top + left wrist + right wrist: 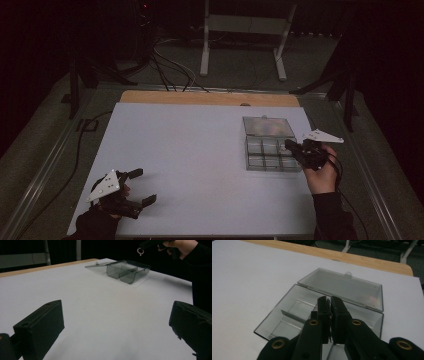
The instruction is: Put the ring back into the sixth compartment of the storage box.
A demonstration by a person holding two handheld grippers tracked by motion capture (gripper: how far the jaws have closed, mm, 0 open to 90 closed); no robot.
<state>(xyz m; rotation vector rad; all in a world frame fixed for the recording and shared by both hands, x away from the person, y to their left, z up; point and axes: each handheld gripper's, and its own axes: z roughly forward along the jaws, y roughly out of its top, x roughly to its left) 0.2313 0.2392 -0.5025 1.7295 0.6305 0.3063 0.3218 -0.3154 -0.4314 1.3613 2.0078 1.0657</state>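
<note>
A clear plastic compartment box point(270, 154) lies open at the right of the white table, its lid point(267, 126) folded flat behind it. My right gripper point(290, 145) hovers over the box's right compartments with its jaws shut. In the left gripper view a small pale ring point(140, 251) hangs from the tip of the right gripper point(150, 243). In the right gripper view my right gripper point(329, 300) points down over the box point(287, 315) and lid point(344, 287). My left gripper point(142, 187) rests open near the front left edge, nothing between its jaws point(116, 315). The box point(127, 271) lies far from it.
The white table top point(190, 150) ends in a wooden strip point(210, 98) at its far edge. Beyond it stand a white frame's legs point(205, 55) and cables point(170, 70) on the floor. Metal rails run along both sides of the table.
</note>
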